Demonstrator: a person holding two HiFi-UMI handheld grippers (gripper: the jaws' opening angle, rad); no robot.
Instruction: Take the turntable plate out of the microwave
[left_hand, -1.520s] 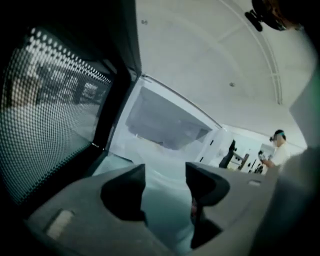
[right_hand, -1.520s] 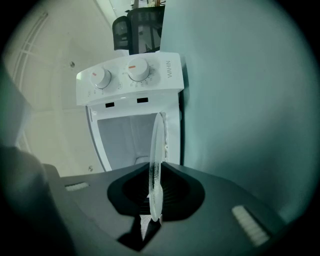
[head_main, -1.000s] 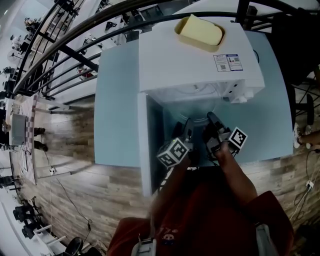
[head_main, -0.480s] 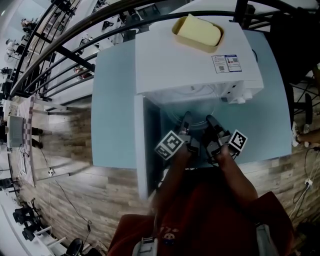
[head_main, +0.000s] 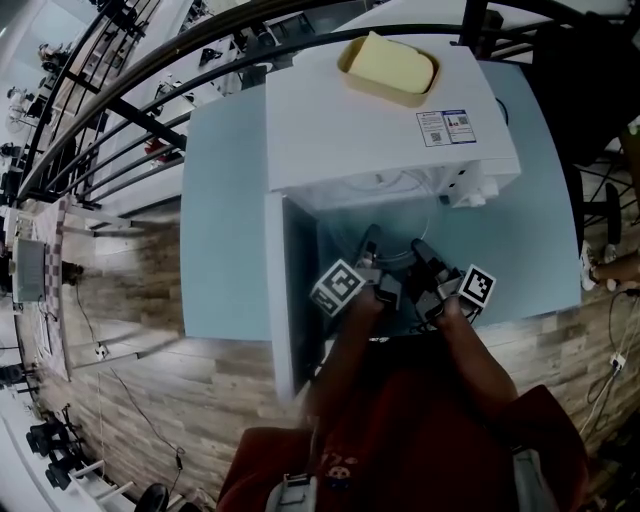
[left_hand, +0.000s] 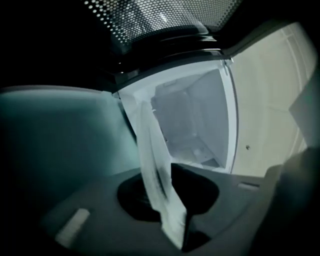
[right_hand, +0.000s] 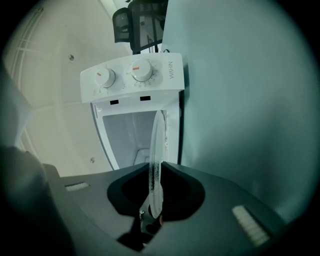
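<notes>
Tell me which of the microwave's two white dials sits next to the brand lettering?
The right-hand dial in the right gripper view: it lies directly beside the lettering, while the other dial sits farther left, away from it.

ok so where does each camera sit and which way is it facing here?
Head view: on the person's head, looking steeply down at the microwave top and open door; forearms, left gripper, right gripper show.
Left gripper view: on the left gripper, facing the cavity; its jaws, just closing, have the turntable plate between them.
Right gripper view: on the right gripper, facing the knobs and cavity; jaws shut on the plate's edge.
Shared: both gripper views see plate and cavity.
</notes>
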